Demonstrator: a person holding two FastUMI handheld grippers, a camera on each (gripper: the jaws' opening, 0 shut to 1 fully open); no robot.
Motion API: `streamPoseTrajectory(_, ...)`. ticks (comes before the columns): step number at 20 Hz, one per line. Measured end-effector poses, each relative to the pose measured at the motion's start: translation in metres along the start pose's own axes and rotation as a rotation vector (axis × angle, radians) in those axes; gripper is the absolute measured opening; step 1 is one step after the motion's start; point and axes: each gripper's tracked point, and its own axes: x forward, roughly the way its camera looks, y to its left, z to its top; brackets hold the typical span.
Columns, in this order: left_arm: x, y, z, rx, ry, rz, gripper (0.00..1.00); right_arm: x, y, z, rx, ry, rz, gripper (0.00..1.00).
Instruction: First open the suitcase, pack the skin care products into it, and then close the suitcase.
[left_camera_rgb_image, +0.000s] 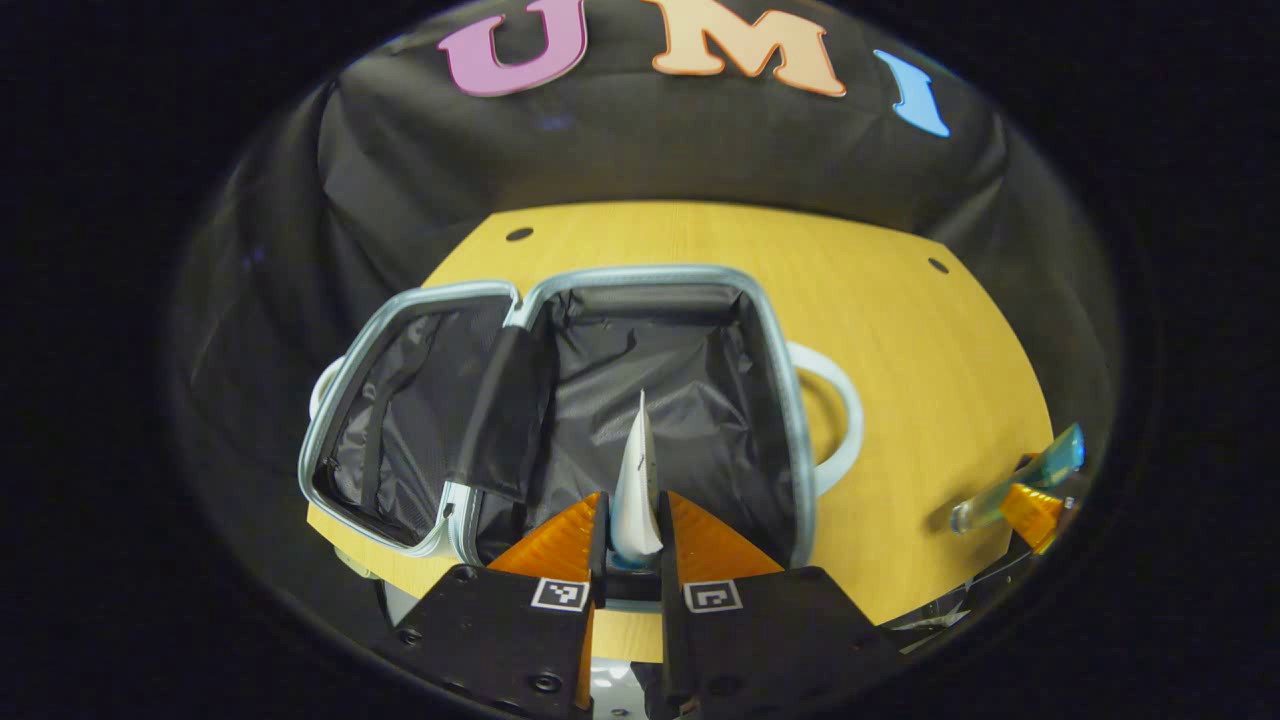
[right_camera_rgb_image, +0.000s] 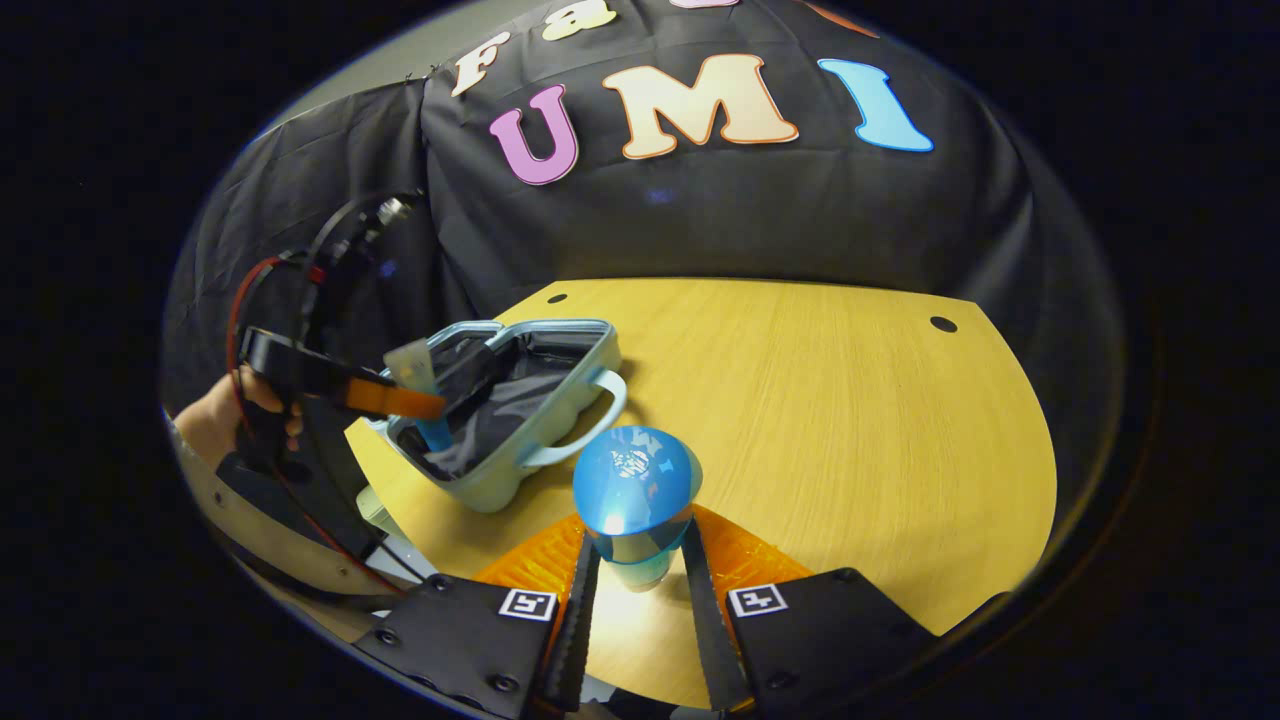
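The light-blue suitcase lies open on the table, its black lining showing in both halves. My left gripper is shut on a white tube, which stands upright between the fingers over the larger half. In the right gripper view, my right gripper is shut on a clear bottle with a round blue cap, held above the table to the right of the suitcase. That view also shows the left gripper holding the tube over the case. The bottle appears at the far right of the left gripper view.
The wooden table stretches wide to the right of the suitcase, with small holes near its back corners. A hand and red cables hold the left gripper at the table's left edge. The suitcase handle sticks out toward the right.
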Motion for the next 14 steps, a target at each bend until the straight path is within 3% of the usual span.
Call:
streamPoseTrajectory(3,0.025,0.009,-0.015,0.006,0.083,-0.016,0.21,-0.005,0.029,0.017,0.037,0.007,0.038,0.48)
streamPoseTrajectory(10,0.051,0.012,0.010,0.002,0.041,-0.071,0.31,0.006,0.089,0.036,0.062,0.052,0.129,0.48)
streamPoseTrajectory(13,0.038,0.015,0.039,0.052,-0.091,-0.085,1.00,0.022,0.114,0.043,0.063,0.073,0.167,0.45)
streamPoseTrajectory(14,0.031,0.015,0.052,0.057,-0.138,-0.090,0.95,0.031,0.121,0.044,0.062,0.078,0.179,0.48)
